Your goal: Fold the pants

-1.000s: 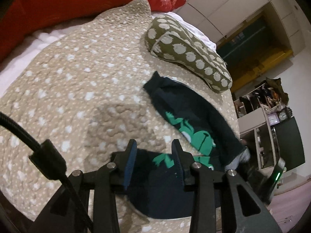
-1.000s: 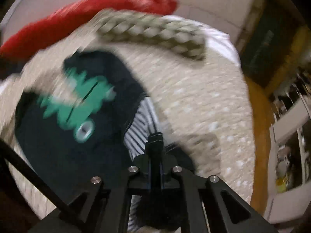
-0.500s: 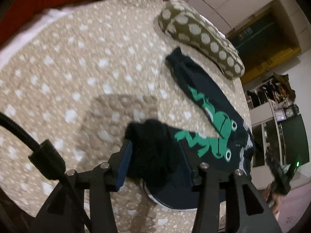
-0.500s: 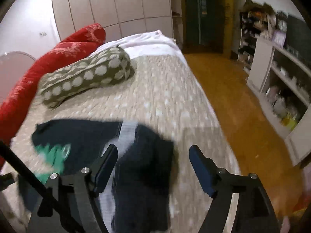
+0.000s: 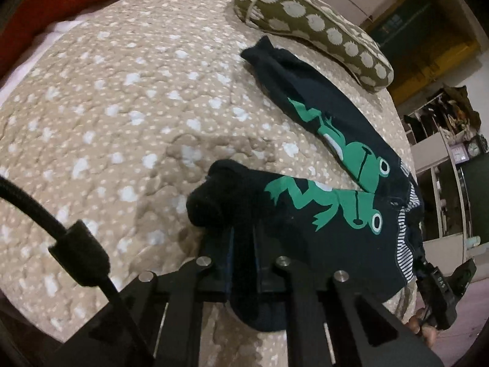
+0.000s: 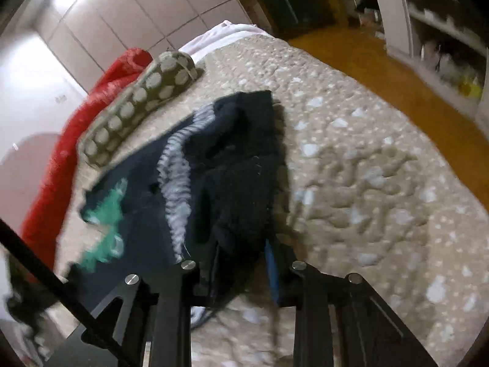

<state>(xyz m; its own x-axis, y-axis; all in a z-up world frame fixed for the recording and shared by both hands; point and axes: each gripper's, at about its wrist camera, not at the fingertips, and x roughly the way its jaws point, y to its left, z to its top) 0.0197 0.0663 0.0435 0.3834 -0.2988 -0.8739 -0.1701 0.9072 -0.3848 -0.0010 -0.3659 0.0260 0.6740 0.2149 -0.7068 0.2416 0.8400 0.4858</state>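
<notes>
Small dark navy pants [image 5: 330, 214] with green frog prints lie on a beige quilted bed, legs spread in a V. My left gripper [image 5: 243, 235] is shut on the cuff of the near leg, bunched between the jaws. The far leg [image 5: 305, 91] lies flat toward the pillow. In the right wrist view my right gripper [image 6: 241, 263] is shut on the waist end of the pants [image 6: 238, 159], beside the striped waistband [image 6: 177, 168]. The right gripper also shows at the bed's edge in the left wrist view [image 5: 440, 293].
An olive pillow with pale dots [image 5: 308, 24] lies just beyond the pants. A red cushion [image 6: 76, 140] runs along the far side. The bed's edge drops to a wooden floor [image 6: 382, 61], with shelves [image 6: 443, 30] beyond.
My left gripper has closed on the near leg cuff. My right gripper, open half a second ago, has closed on the waist end.
</notes>
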